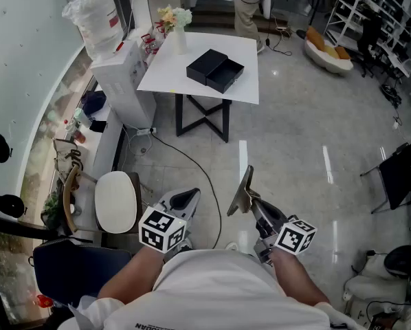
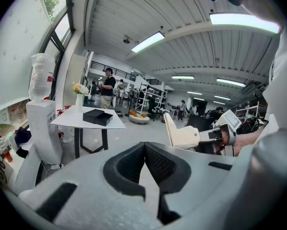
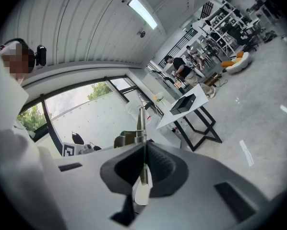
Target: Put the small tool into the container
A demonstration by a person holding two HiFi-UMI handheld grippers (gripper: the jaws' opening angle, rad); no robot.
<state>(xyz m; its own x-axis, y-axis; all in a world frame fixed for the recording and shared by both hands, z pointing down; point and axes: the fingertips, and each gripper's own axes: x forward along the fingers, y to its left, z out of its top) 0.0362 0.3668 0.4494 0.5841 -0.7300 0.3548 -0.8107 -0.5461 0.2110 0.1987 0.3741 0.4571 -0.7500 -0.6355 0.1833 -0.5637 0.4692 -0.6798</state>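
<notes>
While right gripper clamps it, small tool juts lengthwise straight beyond jaws

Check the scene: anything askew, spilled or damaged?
Nothing stands out. The black container sits open on the white table, nothing spilled around it, and the small tool is clamped in the right gripper.

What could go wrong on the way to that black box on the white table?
The right gripper pinches the small tool by one end, most of it sticking out, so it might swing or slip. A black cable lies across the floor toward the white table, a possible trip hazard. The black box sits far off, so the carry is long.
</notes>
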